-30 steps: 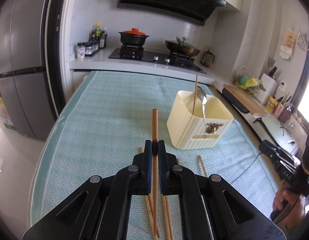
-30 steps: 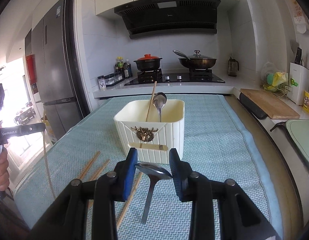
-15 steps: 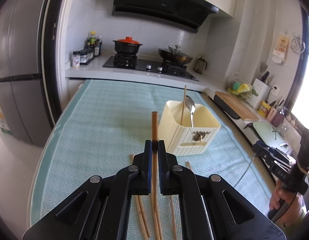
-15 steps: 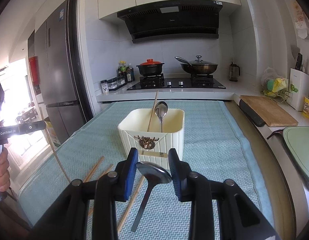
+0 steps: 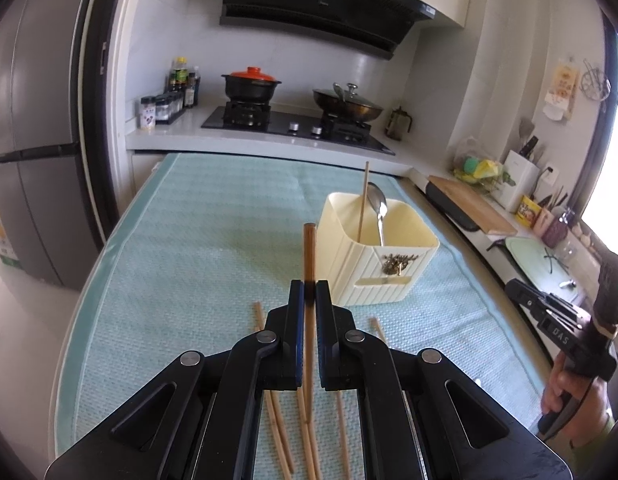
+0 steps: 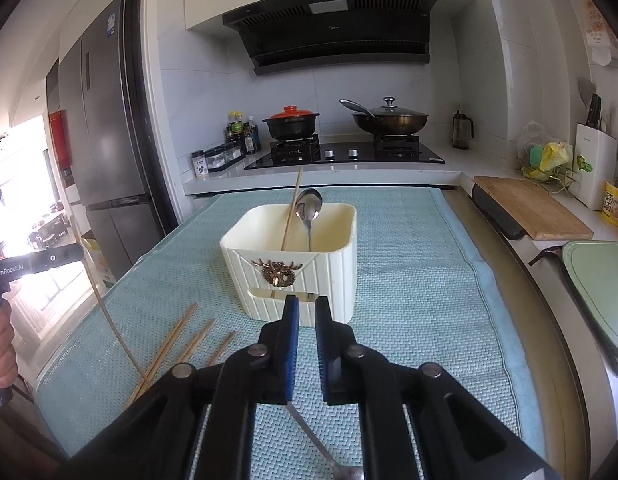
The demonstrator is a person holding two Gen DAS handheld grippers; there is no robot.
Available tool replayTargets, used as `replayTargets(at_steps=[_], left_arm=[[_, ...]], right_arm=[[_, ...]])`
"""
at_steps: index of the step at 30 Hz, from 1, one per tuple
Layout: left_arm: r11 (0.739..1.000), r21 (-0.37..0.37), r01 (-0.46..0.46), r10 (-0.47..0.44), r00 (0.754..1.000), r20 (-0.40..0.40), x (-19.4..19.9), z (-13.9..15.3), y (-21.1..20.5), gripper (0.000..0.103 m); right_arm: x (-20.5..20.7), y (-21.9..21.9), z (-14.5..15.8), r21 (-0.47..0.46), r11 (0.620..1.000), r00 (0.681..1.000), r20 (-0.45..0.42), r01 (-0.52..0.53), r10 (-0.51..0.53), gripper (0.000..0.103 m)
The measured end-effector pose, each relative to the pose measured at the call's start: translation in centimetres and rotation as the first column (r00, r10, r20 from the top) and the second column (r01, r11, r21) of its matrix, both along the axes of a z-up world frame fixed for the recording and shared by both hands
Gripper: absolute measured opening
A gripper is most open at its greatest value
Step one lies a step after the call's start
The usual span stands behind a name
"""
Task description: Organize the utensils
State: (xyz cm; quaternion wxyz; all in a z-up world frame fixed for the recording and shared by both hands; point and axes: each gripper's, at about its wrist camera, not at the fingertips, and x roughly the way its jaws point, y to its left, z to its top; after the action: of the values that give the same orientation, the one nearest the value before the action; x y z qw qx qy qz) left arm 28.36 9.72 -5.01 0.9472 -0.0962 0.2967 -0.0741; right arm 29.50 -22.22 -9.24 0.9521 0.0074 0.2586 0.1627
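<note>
Chopstick (image 5: pixel 309 252) of dark brown wood, thin and straight, is clamped between the blue pads of the left gripper (image 5: pixel 309 286). Its tip points up just left of the holder (image 5: pixel 383 276). This holder is a cream plastic box with ribbed walls, rounded corners and a small golden ornament on the front. Inside it a pale chopstick (image 5: pixel 363 200) and a shiny metal spoon (image 5: pixel 379 204) lean on the wall, bowl up. Several loose chopsticks (image 6: pixel 177 340) lie on the mat (image 6: pixel 409 280) in front of the holder and to its left; the mat is light teal with a woven, bumpy surface. The right gripper (image 6: pixel 306 300) is just in front of the holder. Its jaws are closing and are nearly together, with nothing visible between the pads. A second spoon (image 6: pixel 309 432) shows slanted under this gripper; I cannot tell if it is gripped.
</note>
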Motion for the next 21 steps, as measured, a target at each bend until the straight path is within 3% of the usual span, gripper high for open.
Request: replayTargets(at_steps=[2,4,5,6,10,13,16,19,21], left_arm=[[1.000,0.001,0.003,-0.003,1.000,0.002,-0.2,0.1,0.0,0.003],[1.000,0.007,0.004,-0.004,1.000,0.000,-0.2,0.0,0.0,0.003],[1.000,0.009,0.003,-0.003,1.000,-0.001,-0.1,0.0,0.0,0.003],[1.000,0.008,0.000,0.000,1.000,0.000,-0.1,0.0,0.0,0.003],[1.000,-0.004,-0.001,0.001,1.000,0.001,-0.1,0.0,0.1,0.003],[1.000,-0.002,-0.002,0.002,1.000,0.003,0.0,-0.1,0.0,0.003],[1.000,-0.002,0.002,-0.002,1.000,0.004,0.1,0.0,-0.2,0.003],[1.000,0.003,0.006,-0.006,1.000,0.003,0.1,0.0,-0.4,0.003],[1.000,0.009,0.007,-0.007,1.000,0.003,0.0,0.1,-0.5,0.003]], right_arm=[[-0.2,-1.1,-0.1,0.015,0.999,1.000,-0.007,0.030,-0.029,0.009],[-0.4,-2.5,-0.4,0.034,0.998,0.998,-0.039,0.057,-0.055,0.016],[-0.5,-3.1,-0.6,0.035,0.997,0.996,-0.061,0.065,-0.063,0.030],[-0.8,-3.8,-1.0,0.040,0.997,0.994,-0.087,0.066,-0.062,0.039],[-2.9,-5.3,-3.2,0.086,0.996,0.970,-0.245,0.021,0.000,0.039],[-4.9,-5.0,-6.3,0.183,0.982,0.917,-0.382,-0.047,0.115,0.039],[-6.1,-4.5,-10.0,0.298,0.953,0.862,-0.470,-0.045,0.188,0.039],[-5.4,-4.6,-13.3,0.369,0.929,0.831,-0.523,0.021,0.189,0.042],[-4.0,-5.9,-14.3,0.348,0.932,0.842,-0.528,0.098,0.109,0.042]])
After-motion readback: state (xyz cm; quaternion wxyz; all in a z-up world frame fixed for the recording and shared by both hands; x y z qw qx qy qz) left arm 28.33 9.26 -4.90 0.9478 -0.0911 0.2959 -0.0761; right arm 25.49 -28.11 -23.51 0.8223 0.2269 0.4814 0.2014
